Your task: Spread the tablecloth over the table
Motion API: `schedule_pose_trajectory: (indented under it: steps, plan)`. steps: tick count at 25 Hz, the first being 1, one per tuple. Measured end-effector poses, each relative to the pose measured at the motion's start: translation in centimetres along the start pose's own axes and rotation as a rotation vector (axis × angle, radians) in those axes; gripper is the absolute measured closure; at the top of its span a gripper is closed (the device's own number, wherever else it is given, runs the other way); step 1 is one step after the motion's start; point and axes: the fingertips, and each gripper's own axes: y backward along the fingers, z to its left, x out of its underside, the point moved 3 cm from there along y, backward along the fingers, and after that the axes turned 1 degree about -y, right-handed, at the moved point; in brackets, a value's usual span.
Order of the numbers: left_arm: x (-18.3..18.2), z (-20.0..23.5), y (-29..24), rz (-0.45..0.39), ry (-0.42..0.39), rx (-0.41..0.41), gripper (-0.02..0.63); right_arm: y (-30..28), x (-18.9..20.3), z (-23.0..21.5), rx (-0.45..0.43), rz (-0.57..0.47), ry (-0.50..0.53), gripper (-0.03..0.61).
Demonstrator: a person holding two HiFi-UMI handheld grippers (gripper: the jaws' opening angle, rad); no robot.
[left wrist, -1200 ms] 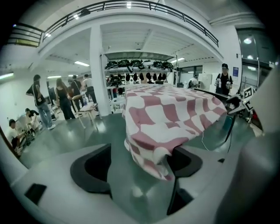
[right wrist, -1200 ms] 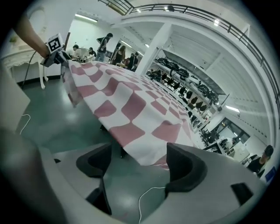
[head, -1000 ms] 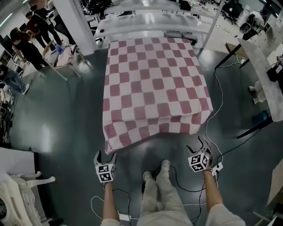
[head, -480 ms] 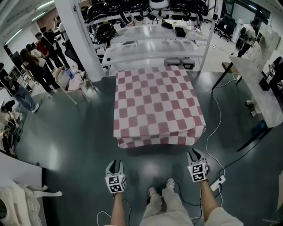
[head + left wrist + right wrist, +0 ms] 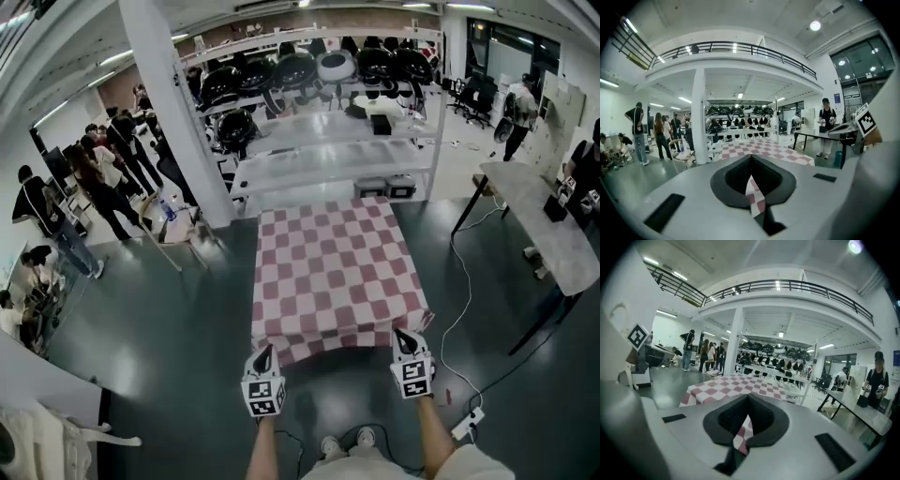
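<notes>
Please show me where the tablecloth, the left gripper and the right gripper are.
tablecloth (image 5: 333,272), head view, middle of its checked top.
left gripper (image 5: 264,352), head view, between its fingertips.
right gripper (image 5: 404,337), head view, between its fingertips.

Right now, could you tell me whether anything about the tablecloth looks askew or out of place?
Only its near edge: the tablecloth lies flat farther back, but the left gripper and right gripper pinch its near corners, so that edge is held up and rumpled instead of hanging.
</notes>
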Motion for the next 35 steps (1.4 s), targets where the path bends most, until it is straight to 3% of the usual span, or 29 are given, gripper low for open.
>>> schedule_pose_trajectory:
  steps: [6, 13, 26, 35]
  plan:
    - [-5.9, -0.8, -0.2, -0.062, -0.036, -0.006, 0.588, 0.9, -5.0, -2.3, 0.026, -0.076, 0.026, 0.565]
    - [-9.6, -1.1, -0.6, -0.132, -0.029, -0.016, 0.588, 1.5, -8.3, -4.0, 0.043, -0.139, 0.041, 0.565]
    - [-11.8, -2.4, -1.2, -0.172, -0.038, -0.003, 0.588, 1.3, -9.8, -4.2, 0.011, -0.17, 0.05, 0.565]
    - [-10.6, -3.3, -2.0, -0.156, -0.051, 0.018, 0.588, 1.0, -9.4, -3.8, 0.008, -0.161, 0.063, 0.565]
